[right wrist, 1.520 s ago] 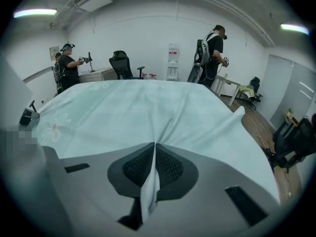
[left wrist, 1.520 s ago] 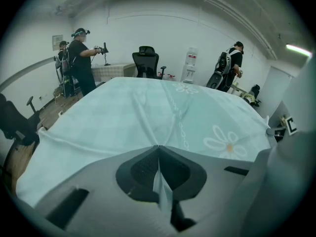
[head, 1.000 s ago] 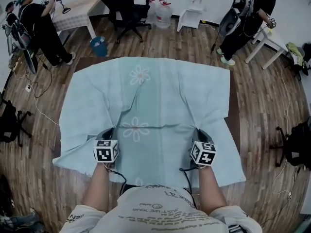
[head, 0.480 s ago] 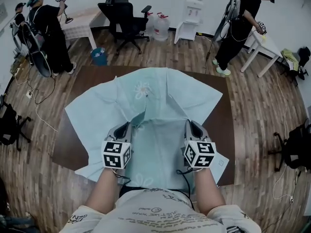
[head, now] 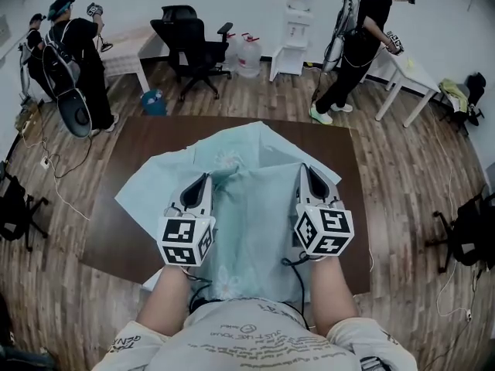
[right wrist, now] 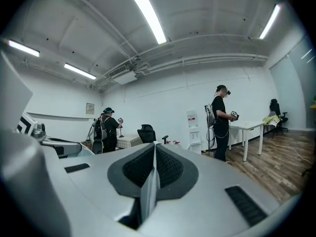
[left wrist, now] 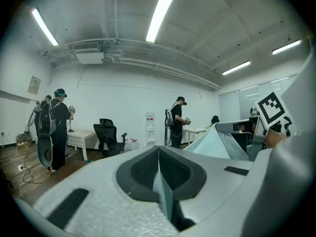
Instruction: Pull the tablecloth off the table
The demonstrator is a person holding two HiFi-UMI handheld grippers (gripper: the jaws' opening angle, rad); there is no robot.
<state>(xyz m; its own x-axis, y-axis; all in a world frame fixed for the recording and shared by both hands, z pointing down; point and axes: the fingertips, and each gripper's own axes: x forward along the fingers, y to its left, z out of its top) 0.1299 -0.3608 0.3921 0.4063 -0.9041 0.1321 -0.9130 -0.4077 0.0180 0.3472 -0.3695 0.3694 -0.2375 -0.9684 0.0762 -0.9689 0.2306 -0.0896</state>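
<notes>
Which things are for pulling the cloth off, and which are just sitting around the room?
For the job: tablecloth, brown table, left gripper, right gripper (both pinching the cloth).
Just lying about: office chair, water jug, blue bin, white table.

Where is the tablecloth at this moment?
In the head view, the tablecloth lies bunched at the middle and near edge of the brown table, pinched by the left tool and the right tool.
</notes>
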